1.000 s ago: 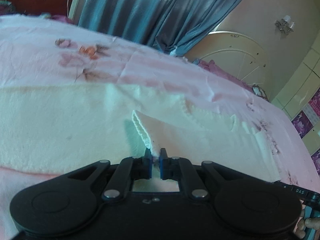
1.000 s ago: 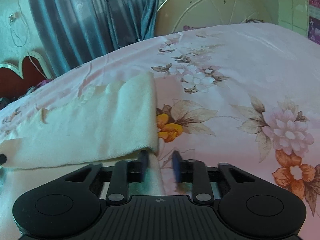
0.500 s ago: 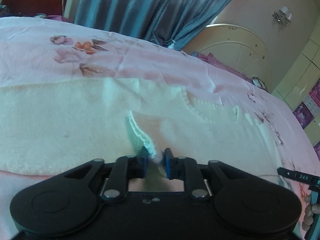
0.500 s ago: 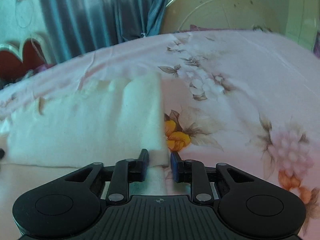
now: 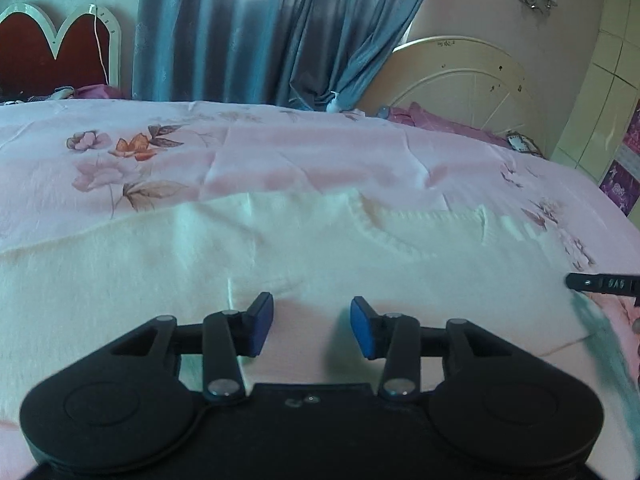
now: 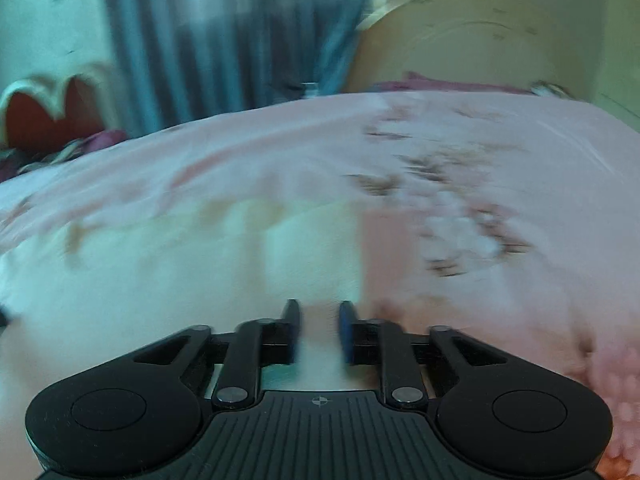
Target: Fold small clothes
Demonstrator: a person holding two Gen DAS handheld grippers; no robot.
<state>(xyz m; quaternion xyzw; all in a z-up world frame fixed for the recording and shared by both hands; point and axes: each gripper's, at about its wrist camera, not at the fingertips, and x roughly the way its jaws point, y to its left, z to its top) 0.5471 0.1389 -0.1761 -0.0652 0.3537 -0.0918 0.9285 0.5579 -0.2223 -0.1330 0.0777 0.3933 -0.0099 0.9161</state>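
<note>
A cream knitted garment (image 5: 280, 248) lies flat and folded on the pink floral bedsheet (image 5: 312, 156). My left gripper (image 5: 312, 326) is open and empty, its blue pads (image 5: 260, 322) just at the garment's near edge. In the right wrist view, which is motion-blurred, the same garment (image 6: 180, 260) fills the left half. My right gripper (image 6: 319, 330) is open, jaws a little apart over the garment's near right corner, holding nothing. The tip of the right gripper shows at the right edge of the left wrist view (image 5: 600, 283).
Blue curtains (image 5: 256, 28) hang behind the bed. A red heart-shaped headboard (image 5: 52, 52) stands at the far left and a cream round headboard (image 5: 464, 80) at the far right. Purple bedding (image 5: 440, 120) lies at the far edge.
My left gripper has opened wide and let go of the garment's edge, which now lies flat. My right gripper has also let go and is moving, blurring its view.
</note>
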